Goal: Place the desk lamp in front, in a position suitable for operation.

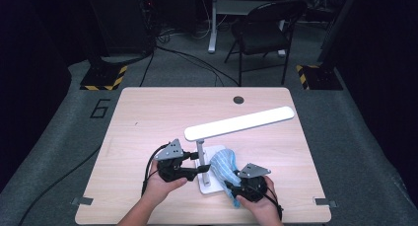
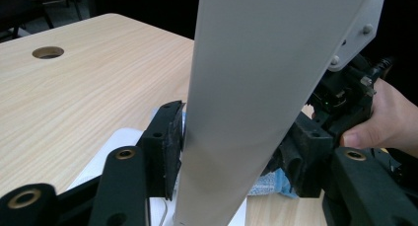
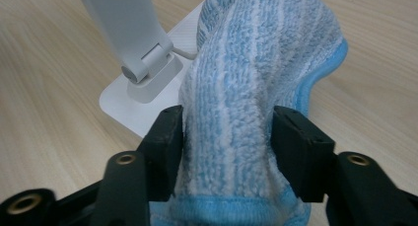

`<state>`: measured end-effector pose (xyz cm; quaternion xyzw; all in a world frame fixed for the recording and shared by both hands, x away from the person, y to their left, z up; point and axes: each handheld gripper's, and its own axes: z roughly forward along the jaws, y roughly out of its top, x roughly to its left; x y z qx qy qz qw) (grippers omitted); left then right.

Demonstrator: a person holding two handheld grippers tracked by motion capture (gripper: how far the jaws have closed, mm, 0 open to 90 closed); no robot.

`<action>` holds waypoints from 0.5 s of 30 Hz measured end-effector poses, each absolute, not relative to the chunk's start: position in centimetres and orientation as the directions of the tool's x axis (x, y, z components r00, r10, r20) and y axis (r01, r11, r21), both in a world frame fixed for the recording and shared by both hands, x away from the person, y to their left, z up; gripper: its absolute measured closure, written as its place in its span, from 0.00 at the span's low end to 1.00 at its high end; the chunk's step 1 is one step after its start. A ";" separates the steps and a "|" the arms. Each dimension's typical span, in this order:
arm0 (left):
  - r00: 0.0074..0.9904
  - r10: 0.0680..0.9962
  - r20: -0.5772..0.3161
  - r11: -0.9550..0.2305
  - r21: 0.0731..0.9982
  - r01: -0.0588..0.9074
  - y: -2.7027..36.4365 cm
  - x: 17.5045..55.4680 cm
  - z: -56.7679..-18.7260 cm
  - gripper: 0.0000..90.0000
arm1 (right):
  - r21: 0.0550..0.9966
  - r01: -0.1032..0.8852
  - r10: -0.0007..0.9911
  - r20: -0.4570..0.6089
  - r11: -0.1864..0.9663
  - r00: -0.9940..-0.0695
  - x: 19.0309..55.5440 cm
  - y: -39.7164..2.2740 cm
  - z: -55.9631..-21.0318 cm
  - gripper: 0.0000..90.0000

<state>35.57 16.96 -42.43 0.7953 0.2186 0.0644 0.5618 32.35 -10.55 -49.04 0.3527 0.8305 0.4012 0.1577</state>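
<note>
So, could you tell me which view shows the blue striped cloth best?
The right gripper view: the blue striped cloth looms close between the jaws. The high view shows it small beside the lamp base; the left gripper view shows a scrap behind the lamp post.

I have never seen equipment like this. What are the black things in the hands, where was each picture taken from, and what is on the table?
A person sits at a wooden table and holds a black two-jaw tool in each hand: the left tool and the right tool. One picture looks down from above. The other two come from small cameras riding on each tool, looking along its jaws. On the table stands a white desk lamp on a flat base. In the left gripper view, the jaws stand on either side of the lamp's upright arm. In the right gripper view, the jaws press on a blue striped cloth draped beside the lamp's base.
</note>
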 end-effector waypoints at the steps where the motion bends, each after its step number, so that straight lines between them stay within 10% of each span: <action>1: 0.895 0.425 -0.138 -0.277 0.921 0.274 16.9 35.5 -42.4 0.54 | 0.773 0.472 0.711 0.037 0.425 -0.702 32.3 -10.6 -49.0 0.58; 15: 0.912 0.391 -0.121 -0.307 0.917 0.253 17.3 35.6 -42.2 0.56 | 0.742 0.458 0.644 0.048 0.489 -0.764 31.9 -8.5 -48.8 0.72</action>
